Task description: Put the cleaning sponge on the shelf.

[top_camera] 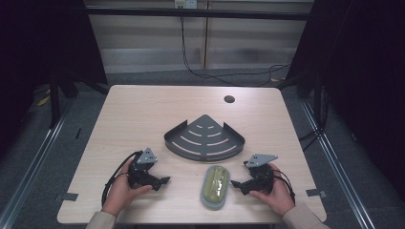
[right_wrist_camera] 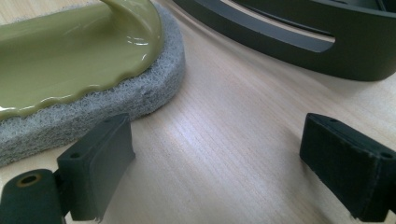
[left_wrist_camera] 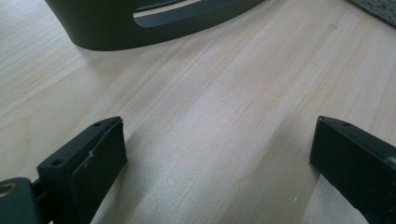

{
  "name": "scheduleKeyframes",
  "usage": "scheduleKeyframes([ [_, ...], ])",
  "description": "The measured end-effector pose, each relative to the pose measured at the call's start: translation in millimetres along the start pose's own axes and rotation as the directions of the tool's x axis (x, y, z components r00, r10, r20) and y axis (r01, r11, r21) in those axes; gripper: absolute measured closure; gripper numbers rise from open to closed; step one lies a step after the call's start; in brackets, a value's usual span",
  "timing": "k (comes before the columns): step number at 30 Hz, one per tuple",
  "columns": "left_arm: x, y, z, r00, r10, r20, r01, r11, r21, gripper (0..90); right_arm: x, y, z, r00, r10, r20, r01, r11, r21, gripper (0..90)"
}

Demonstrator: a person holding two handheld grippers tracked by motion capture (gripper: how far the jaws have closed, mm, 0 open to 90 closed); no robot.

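Note:
A dark grey fan-shaped corner rack (top_camera: 205,138) with slotted floor lies in the middle of the table. In front of it lies a scrub pad (top_camera: 215,186) with a grey fibre base and an olive-green plastic grip. My left gripper (top_camera: 165,181) rests on the wood left of the pad, open, bare table between its jaws; the rack's wall (left_wrist_camera: 140,23) is ahead of it. My right gripper (top_camera: 235,183) rests right of the pad, open with nothing between its jaws; the pad (right_wrist_camera: 79,70) lies just past its left jaw and the rack (right_wrist_camera: 299,32) is ahead.
The light wooden table (top_camera: 129,119) has a round cable hole (top_camera: 229,99) at the back. Black cables trail over the grey floor behind the table. Metal rails run along both sides on the floor.

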State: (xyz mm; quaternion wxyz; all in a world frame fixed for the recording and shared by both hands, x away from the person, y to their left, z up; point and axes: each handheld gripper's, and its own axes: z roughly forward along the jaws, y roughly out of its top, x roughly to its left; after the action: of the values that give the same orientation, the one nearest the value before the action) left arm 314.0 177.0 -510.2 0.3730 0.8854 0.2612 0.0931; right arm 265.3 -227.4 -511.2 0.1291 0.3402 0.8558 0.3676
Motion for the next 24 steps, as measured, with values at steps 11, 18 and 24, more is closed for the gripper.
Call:
scheduleKeyframes([
  [11, 0.5, 0.4, 0.2, 1.0000, 0.005, 0.004, -0.005, 1.0000, 0.005, 2.5, 1.8, 17.3, -8.6, 0.9993, 0.033, 0.017, -0.036, 0.982, 0.188, 21.9],
  [18, 0.5, 0.4, 0.2, 1.0000, 0.005, 0.004, -0.005, 1.0000, 0.005, 2.5, 11.4, 61.8, -24.5, 0.9735, 0.227, -0.026, -0.211, 0.936, 0.282, 26.2],
  [24, 0.5, 0.4, 0.2, 1.0000, 0.005, 0.004, -0.005, 1.0000, 0.006, 2.5, 26.3, 96.7, -23.5, 0.9665, 0.254, -0.033, -0.227, 0.908, 0.353, 28.8],
])
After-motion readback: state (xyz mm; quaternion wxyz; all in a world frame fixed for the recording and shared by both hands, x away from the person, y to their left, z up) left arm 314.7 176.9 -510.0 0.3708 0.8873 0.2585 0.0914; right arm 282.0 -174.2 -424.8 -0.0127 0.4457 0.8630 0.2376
